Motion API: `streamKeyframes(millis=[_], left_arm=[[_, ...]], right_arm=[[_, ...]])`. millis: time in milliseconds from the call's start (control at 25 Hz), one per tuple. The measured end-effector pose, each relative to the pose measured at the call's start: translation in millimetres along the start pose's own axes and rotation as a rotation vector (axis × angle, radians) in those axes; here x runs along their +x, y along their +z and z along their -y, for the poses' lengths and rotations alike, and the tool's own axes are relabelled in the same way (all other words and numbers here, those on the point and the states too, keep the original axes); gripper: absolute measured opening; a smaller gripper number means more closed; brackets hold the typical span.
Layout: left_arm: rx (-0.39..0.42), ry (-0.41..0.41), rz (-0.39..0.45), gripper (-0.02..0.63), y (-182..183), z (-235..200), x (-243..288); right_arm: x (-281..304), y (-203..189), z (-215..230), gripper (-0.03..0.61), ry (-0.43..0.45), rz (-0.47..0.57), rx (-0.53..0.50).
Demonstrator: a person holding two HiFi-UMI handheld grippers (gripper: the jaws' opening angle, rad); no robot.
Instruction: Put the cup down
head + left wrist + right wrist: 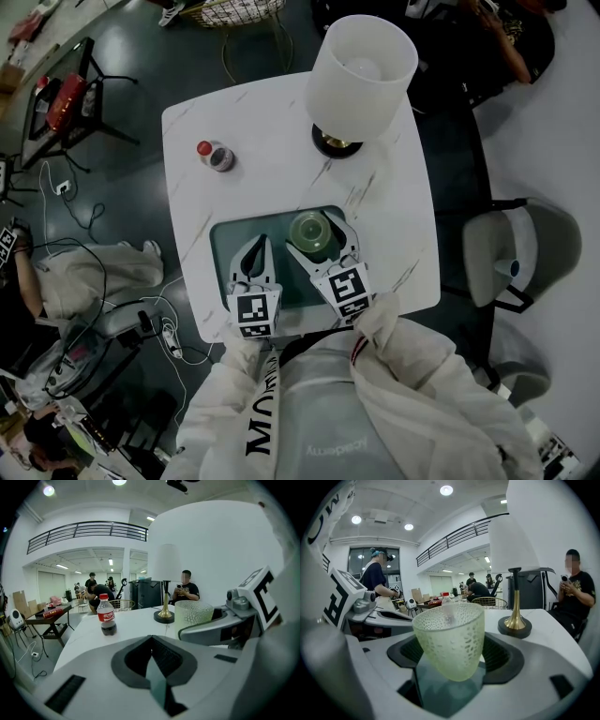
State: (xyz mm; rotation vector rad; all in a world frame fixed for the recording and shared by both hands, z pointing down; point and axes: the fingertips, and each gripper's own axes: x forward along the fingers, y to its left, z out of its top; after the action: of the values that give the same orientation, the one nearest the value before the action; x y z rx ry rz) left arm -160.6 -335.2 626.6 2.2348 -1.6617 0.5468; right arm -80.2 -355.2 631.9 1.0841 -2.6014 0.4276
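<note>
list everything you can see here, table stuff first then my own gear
table: one, white with a marble pattern, centre of the head view
mat: one, dark teal, on the near part of the table
cup: one, pale green textured glass, over the mat, between the right jaws
lamp: one, white shade, brass stem, dark base, far right part of the table
bottle: one, red cap and label, dark drink, far left part of the table
chair: one, grey, right of the table
wire basket: one, gold, on the floor beyond the table
left hand-held gripper: one, white, over the mat, shut and empty
right hand-held gripper: one, white, closed on the cup
</note>
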Motion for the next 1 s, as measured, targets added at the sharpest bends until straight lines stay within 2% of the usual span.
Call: streamKeyframes(millis=[320, 1000], left_arm=[[-0.015, 0.012, -0.047, 0.011, -21.3, -4.1, 7.2], [-0.021, 0.022, -0.066, 0.011, -28.9, -6.0, 15.7]], right_arm=[[11.2, -11.4, 0.5, 0.380, -0.008, -0.023, 0.002], [31.2, -36.3, 10.6, 0.380, -0.004, -0.078, 0.036]])
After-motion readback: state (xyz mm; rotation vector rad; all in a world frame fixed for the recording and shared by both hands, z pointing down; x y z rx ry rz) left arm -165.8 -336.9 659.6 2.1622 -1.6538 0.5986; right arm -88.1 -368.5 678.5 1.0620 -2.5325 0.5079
